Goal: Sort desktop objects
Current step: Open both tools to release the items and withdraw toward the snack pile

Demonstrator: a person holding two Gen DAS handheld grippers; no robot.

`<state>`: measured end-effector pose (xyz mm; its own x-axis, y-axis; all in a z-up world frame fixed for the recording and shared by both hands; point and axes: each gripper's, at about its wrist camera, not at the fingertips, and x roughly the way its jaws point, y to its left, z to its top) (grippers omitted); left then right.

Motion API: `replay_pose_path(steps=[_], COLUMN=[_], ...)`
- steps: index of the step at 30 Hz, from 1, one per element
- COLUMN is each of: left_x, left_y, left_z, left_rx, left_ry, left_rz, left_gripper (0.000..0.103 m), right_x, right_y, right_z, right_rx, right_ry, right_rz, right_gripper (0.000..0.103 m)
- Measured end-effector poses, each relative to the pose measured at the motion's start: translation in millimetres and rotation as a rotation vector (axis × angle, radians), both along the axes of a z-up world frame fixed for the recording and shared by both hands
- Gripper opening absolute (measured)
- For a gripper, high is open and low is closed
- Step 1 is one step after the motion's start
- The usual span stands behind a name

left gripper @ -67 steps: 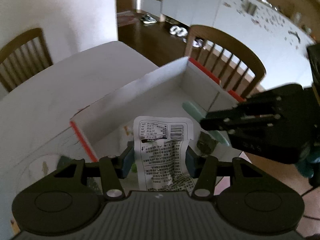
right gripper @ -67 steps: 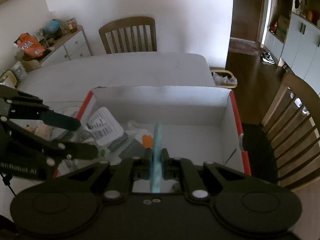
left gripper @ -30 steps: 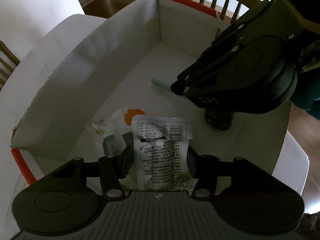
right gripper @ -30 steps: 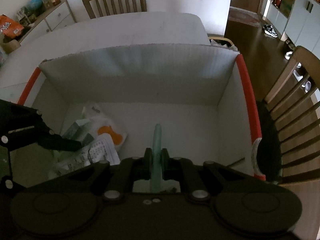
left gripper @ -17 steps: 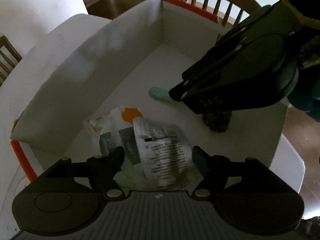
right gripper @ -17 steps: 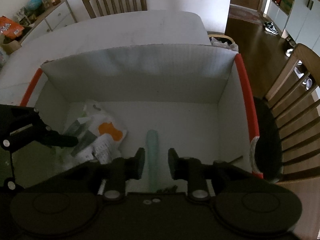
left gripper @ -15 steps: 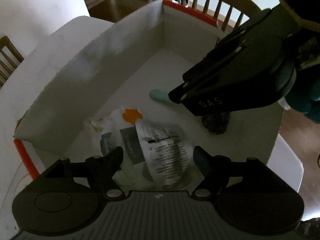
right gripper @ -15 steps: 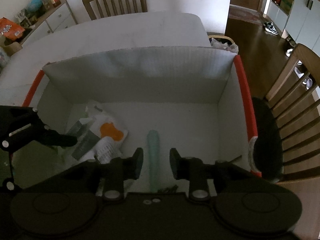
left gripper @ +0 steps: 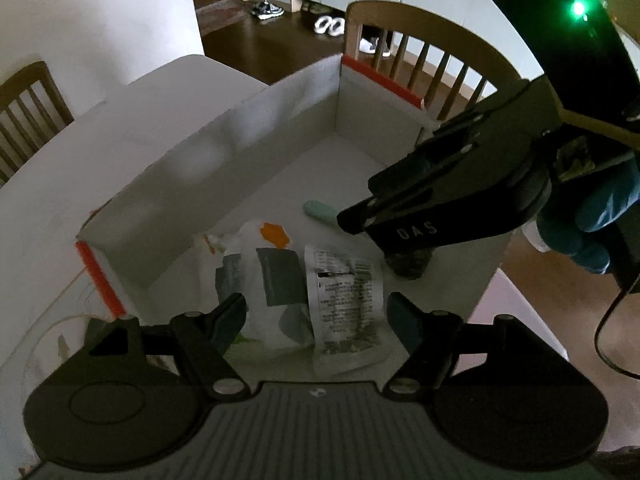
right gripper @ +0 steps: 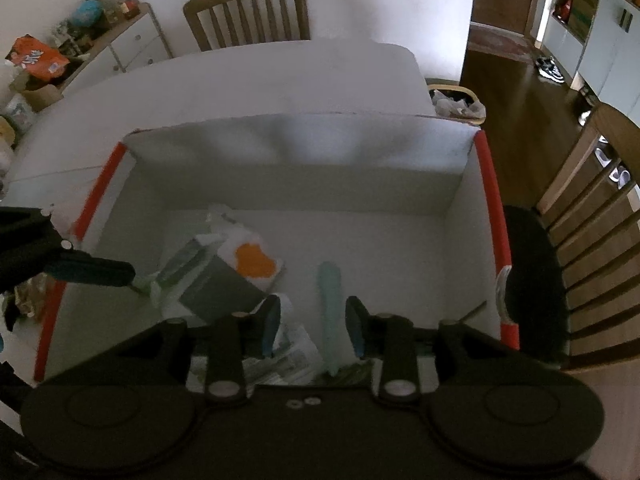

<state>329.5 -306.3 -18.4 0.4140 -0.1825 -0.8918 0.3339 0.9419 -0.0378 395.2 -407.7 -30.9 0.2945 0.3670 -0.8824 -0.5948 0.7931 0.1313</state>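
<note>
The left gripper (left gripper: 316,316) is released, jaws spread above a printed packet (left gripper: 346,300) lying in the box (left gripper: 224,160) beside a white pouch (left gripper: 272,276). The right gripper (right gripper: 312,328) is released too, over a green stick (right gripper: 330,304) on the box floor, farther right, apart from the pouch
</note>
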Motion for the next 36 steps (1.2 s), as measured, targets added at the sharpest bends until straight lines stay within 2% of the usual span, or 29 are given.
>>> replay_pose_path(steps=[5,8,9,13,17,23,36], left_x=[-11.6,-17.4,-19.3,-26.9,-34.4,-44.3,-78.1], left_y=[9.1,14.0,15.1,18.7,21.9,30.2,64.9], left_z=[10.4,13.5,14.9,22.0,28.1,34.7,50.0], left_rx=[-0.046,-0.059,-0.062,-0.079,-0.090,-0.111,-0.154], left_ry=[-0.011,-0.021,-0.024,-0.049,-0.084,-0.118,-0.160], left_rz=[0.025,0.040,0.043,0.051,0.064,0.095,0.190], left_gripper=[0.077,0.078,0.082,0.084,0.098,0.102,0.102], right_x=[-7.8,-13.4,-15.5,-22.0,-27.8,-36.3,-63.8], right_y=[-2.8,-5.3,-5.5,-6.3,-6.9,-8.6,-0.2], right_z=[9.8,16.5,17.7,24.9,30.0,31.9,51.4], right_rx=[0.018,0.032,0.033,0.050,0.069,0.078,0.135], right_ry=[-0.010,-0.024,-0.032,-0.059,-0.078,-0.093,-0.120], right_rz=[0.008,0.007,0.006,0.000,-0.008,-0.013,-0.020], right_gripper=[0.047,0.058,0.064,0.072,0.085,0.090,0.090])
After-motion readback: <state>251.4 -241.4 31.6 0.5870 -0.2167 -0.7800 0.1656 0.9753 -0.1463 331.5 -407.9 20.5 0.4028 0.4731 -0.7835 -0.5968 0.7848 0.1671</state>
